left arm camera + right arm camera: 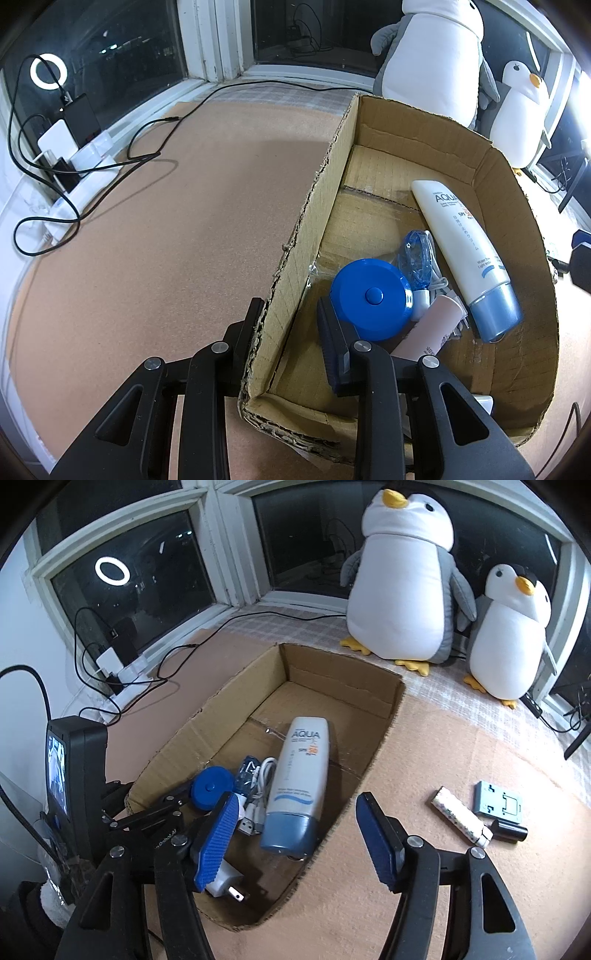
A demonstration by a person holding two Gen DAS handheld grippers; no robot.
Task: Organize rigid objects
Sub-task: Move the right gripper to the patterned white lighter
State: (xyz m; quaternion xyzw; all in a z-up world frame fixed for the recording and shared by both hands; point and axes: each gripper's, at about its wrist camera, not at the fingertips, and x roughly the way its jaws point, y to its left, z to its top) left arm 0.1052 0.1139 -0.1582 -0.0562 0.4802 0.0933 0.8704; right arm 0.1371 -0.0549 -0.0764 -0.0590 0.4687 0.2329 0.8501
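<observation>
At 9 o'clock the box (369, 155) wall is clamped by the left gripper (291, 314) to steady it, while the right gripper (295, 830), jaws wide and empty, is held over the sunscreen tube (299, 775).

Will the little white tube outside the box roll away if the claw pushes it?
Probably. The white tube looks round and lies flat on the table, so a sideways push should roll it. Its smooth skin may be slippery. The grey block and black cap beside it might stop it.
</observation>
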